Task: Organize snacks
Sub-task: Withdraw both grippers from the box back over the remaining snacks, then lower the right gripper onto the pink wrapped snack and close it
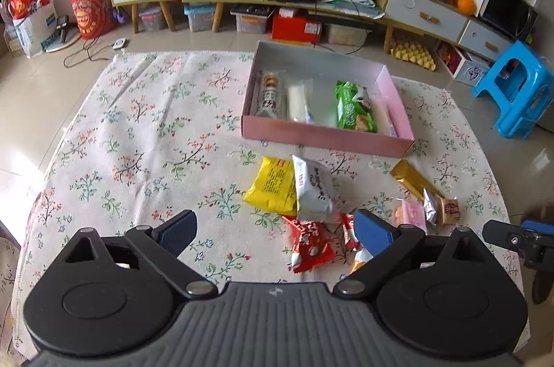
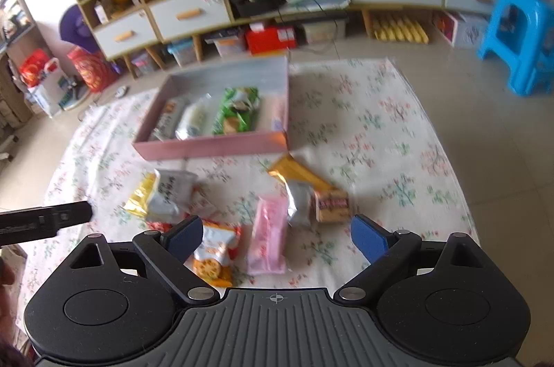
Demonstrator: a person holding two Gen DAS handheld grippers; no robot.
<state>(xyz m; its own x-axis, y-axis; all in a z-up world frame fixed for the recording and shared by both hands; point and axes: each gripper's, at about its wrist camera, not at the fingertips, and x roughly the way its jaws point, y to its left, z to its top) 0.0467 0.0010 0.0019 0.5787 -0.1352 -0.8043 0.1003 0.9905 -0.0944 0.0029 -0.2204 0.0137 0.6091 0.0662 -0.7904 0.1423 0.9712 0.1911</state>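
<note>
hovering with both jaws spread and empty, the right tongs sit just over the pink packet, so drop straight, pinch its narrow sides, then carry it ahead-left to the pink box, while the left tongs wait released.

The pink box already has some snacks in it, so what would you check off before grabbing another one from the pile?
1. Left gripper jaws apart, nothing held: ok.
2. Right gripper jaws apart, nothing held: ok.
3. Pink box has bare floor behind the green packet: ok.
4. Pink packet lies alone, just ahead of the right gripper: ok.
5. White packet overlaps the yellow packet: not ok for a clean pick.
6. Contact with the table: cannot tell.
</note>
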